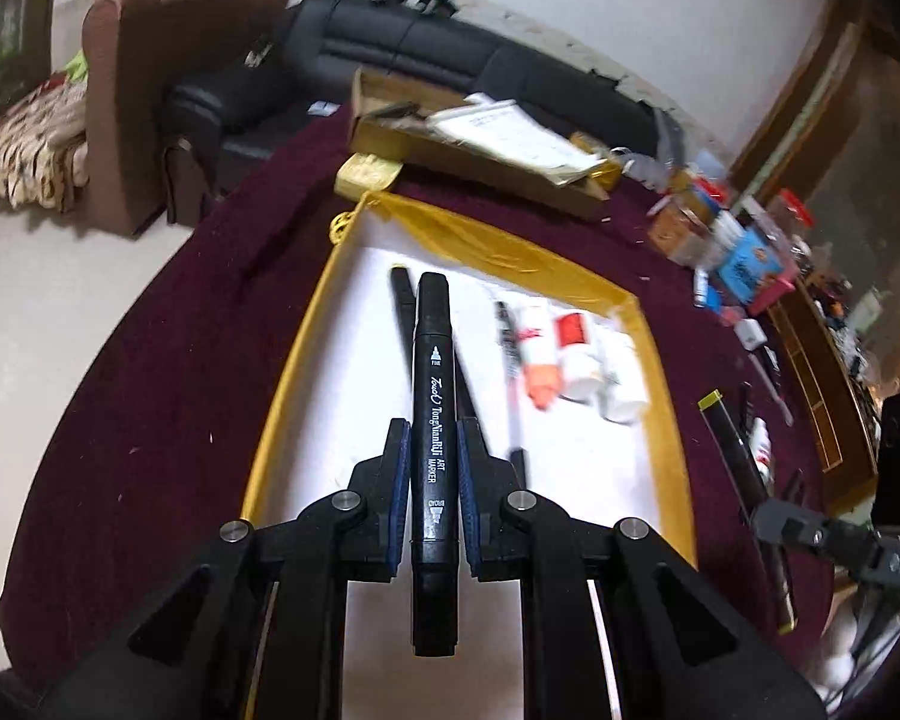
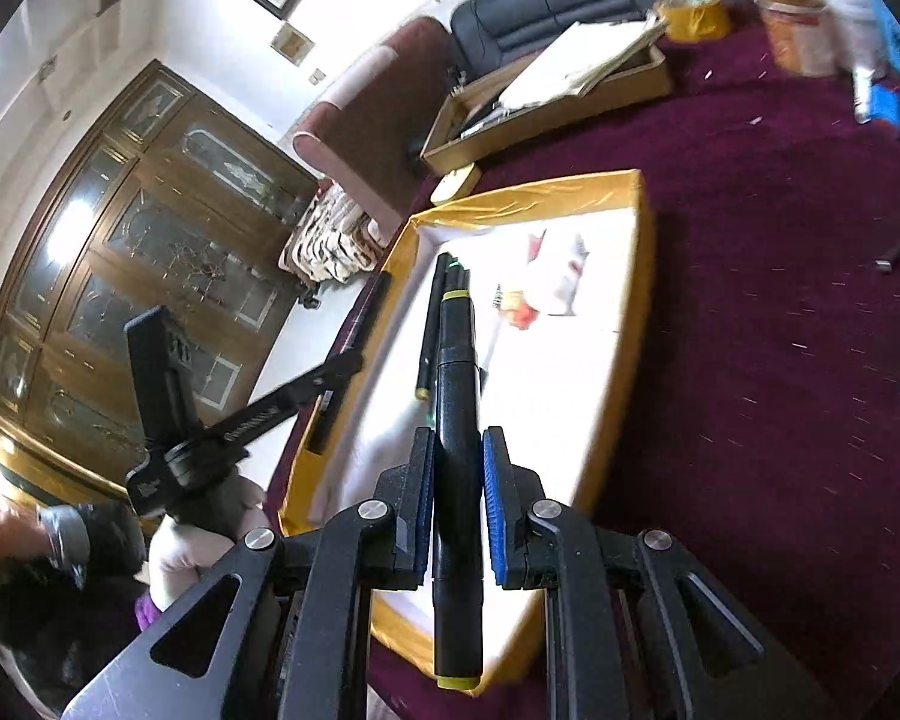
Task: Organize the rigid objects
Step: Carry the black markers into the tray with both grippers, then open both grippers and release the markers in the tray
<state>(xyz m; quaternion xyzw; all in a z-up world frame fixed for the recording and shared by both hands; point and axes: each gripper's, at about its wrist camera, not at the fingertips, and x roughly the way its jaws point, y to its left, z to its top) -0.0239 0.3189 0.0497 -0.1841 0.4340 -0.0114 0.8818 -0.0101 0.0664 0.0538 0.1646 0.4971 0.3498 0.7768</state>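
Observation:
My left gripper (image 1: 432, 429) is shut on a black art marker (image 1: 431, 360) with white lettering and holds it above a gold-rimmed white tray (image 1: 660, 372). In the tray lie another black marker (image 1: 401, 306), a pen (image 1: 513, 360) and small white tubes (image 1: 576, 354). My right gripper (image 2: 457, 435) is shut on a black marker with yellow-green ends (image 2: 455, 384), held over the same tray (image 2: 636, 276), where black markers (image 2: 431, 324) lie by its left rim. The left gripper (image 2: 354, 324) also shows at the tray's left edge in the right wrist view.
The tray sits on a maroon tablecloth (image 1: 168, 372). A brown cardboard box with papers (image 1: 486, 150) stands behind it. Boxes, jars and pens (image 1: 732, 252) crowd the right side. A tape roll (image 2: 693, 15) lies near the box. A black sofa (image 1: 426, 42) is beyond the table.

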